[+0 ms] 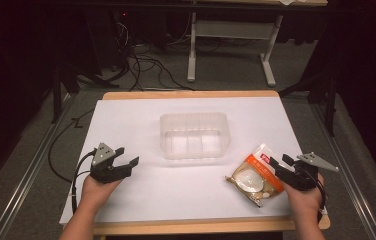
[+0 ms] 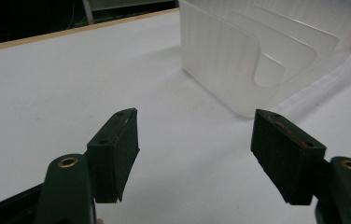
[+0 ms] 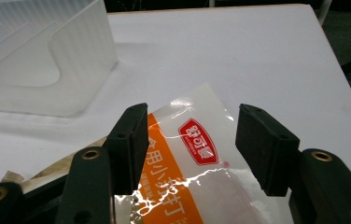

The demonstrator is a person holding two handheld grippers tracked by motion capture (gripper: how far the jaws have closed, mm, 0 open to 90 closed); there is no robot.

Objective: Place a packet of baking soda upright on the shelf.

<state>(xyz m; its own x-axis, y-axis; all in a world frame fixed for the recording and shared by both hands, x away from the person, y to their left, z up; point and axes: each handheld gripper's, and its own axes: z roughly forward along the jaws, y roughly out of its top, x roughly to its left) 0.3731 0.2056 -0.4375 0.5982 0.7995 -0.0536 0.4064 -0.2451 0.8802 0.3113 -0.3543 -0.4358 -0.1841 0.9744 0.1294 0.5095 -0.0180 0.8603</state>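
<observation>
High view: white table (image 1: 186, 195), dark room; both claws spread, holding nothing.

In the right gripper view the snack packet (image 3: 197, 154) runs off the bottom edge, and its lower left part is hidden behind a black jaw; the small orange print on it is too fine to read. The clear plastic box (image 3: 43, 70) is cut off at the upper left of that frame. In the left gripper view the same box (image 2: 262, 56) runs off the top and right edges. In the high view the packet's label (image 1: 256, 172) is too small to make out.
</observation>
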